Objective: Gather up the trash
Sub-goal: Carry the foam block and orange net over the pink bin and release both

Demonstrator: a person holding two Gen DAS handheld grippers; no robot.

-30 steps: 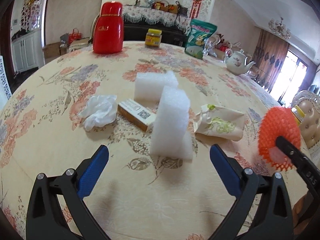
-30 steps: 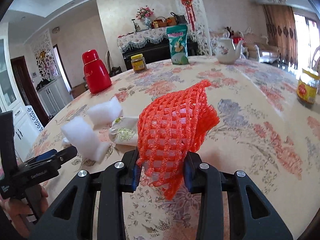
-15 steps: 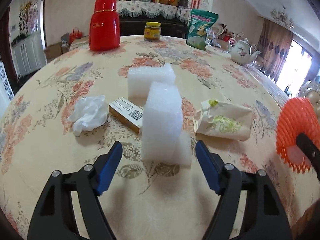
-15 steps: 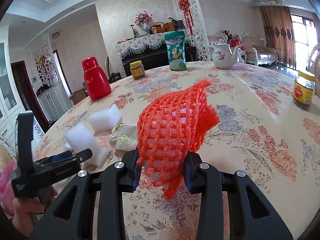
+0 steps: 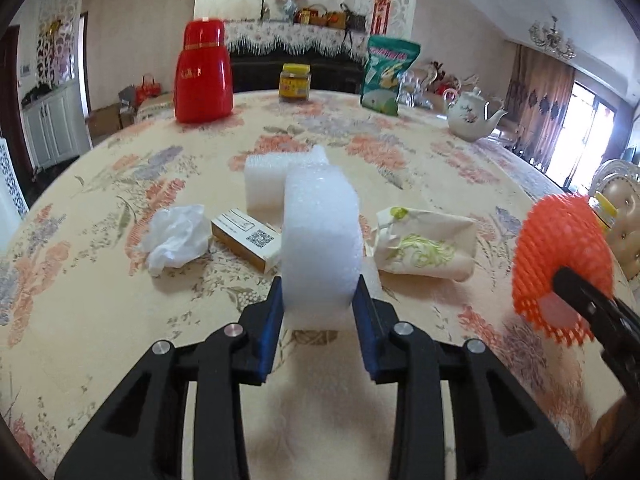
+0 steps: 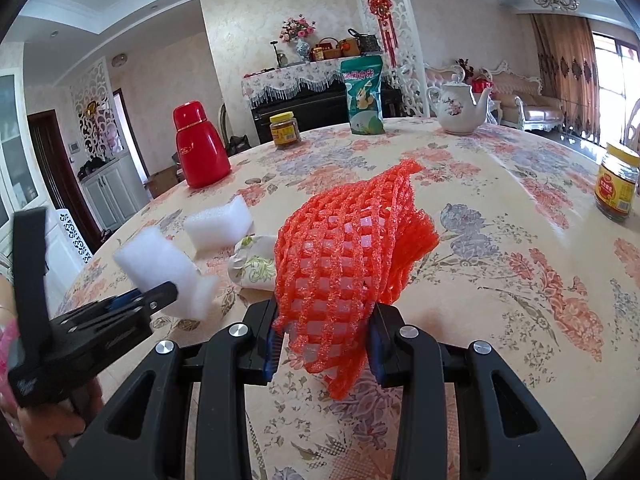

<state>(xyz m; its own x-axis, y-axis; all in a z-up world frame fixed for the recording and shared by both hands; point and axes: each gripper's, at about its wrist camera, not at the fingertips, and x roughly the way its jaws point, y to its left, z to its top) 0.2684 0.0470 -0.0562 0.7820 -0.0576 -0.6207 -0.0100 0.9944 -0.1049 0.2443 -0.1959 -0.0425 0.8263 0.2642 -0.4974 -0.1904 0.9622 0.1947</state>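
1. Left gripper (image 5: 318, 306) pinching the near foam block (image 5: 320, 248) at its lower sides, blue pads pressed against both flanks; block upright on the table (image 5: 100, 300).
2. Right gripper (image 6: 326, 340) clamped on the orange foam net (image 6: 344, 264), bunched and standing up between the jaws.
3. Likely featherweight and squashy, both of them; gentle squeeze enough, low and central on the block to stop tipping.
4. Just ahead of the left gripper: second foam block (image 5: 276, 180); ahead-left, small carton (image 5: 248, 238) and crumpled tissue (image 5: 174, 236); ahead-right, printed wrapper (image 5: 428, 246).
5. Tissue and wrapper soft and limp, best taken at a raised fold; carton stiffer, across its narrow sides.
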